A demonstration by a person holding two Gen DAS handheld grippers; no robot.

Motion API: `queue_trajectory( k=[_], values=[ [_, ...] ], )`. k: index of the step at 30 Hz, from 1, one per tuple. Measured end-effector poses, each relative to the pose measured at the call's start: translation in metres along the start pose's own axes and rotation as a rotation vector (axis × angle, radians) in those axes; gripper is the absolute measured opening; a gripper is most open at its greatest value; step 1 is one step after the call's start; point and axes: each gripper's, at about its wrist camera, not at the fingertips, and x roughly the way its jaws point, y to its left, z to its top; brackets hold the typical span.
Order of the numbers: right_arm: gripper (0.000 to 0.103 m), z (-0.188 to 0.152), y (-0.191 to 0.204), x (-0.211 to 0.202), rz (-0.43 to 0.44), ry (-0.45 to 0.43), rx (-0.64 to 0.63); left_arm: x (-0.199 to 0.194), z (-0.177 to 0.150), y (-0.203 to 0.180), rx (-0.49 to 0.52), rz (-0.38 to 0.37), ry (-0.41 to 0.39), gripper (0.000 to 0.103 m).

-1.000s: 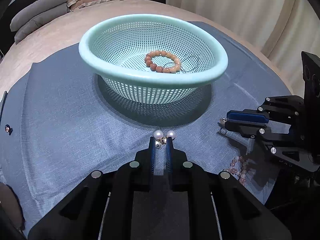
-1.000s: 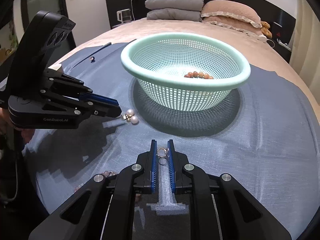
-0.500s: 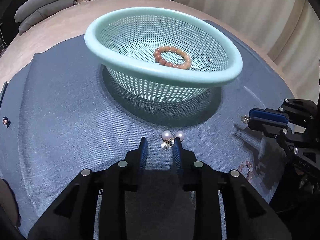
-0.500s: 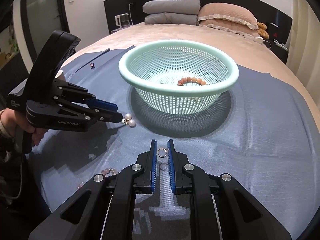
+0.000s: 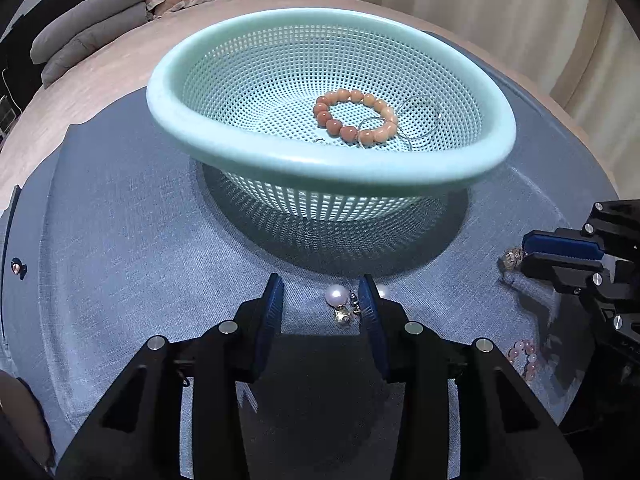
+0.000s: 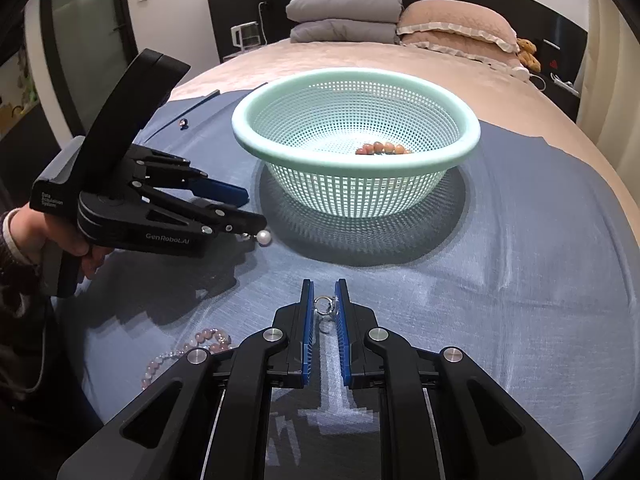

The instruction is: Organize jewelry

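A mint green mesh basket (image 5: 280, 160) (image 6: 460, 148) stands on the blue cloth and holds an orange bead bracelet (image 5: 354, 118) and thin silver hoops (image 5: 420, 120). My left gripper (image 5: 320, 300) is open; pearl earrings (image 5: 338, 300) lie on the cloth between its fingertips, close to the right one. In the right wrist view the left gripper (image 6: 244, 216) shows with a pearl (image 6: 264, 237) at its tip. My right gripper (image 6: 324, 304) is shut on a small silver ring (image 6: 323, 305), held just above the cloth; it also shows in the left wrist view (image 5: 516, 258).
A pink bead bracelet (image 6: 192, 346) (image 5: 524, 354) lies on the cloth at the near edge. A small bead (image 6: 183, 122) lies at the cloth's far left. Pillows and folded blankets (image 6: 348, 16) are at the bed's head.
My left gripper has opened and let go of the pearl earrings, which now lie on the cloth. My right gripper has lifted slightly with the ring.
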Motion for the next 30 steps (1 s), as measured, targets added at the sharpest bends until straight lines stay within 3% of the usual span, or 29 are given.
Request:
queue_trajectory(
  k=[1,4,13,19,30],
  values=[
    [0.01,0.0,-0.001,0.0,0.001,-0.001,0.002,-0.001,-0.002,-0.001,-0.002,-0.02,-0.001,0.024],
    [0.01,0.0,0.0,-0.001,0.003,-0.003,0.005,-0.003,-0.009,-0.007,0.016,-0.027,-0.007,0.014],
    [0.01,-0.001,-0.006,-0.007,0.009,-0.018,0.012,-0.033,-0.014,0.006,-0.029,-0.042,-0.043,0.013],
    [0.01,0.002,-0.013,-0.009,-0.012,-0.006,0.036,-0.06,-0.012,0.007,0.005,-0.02,-0.058,0.013],
    [0.01,0.003,-0.012,-0.021,-0.014,-0.032,0.03,-0.069,-0.008,0.01,-0.018,-0.013,-0.082,0.013]
  ],
)
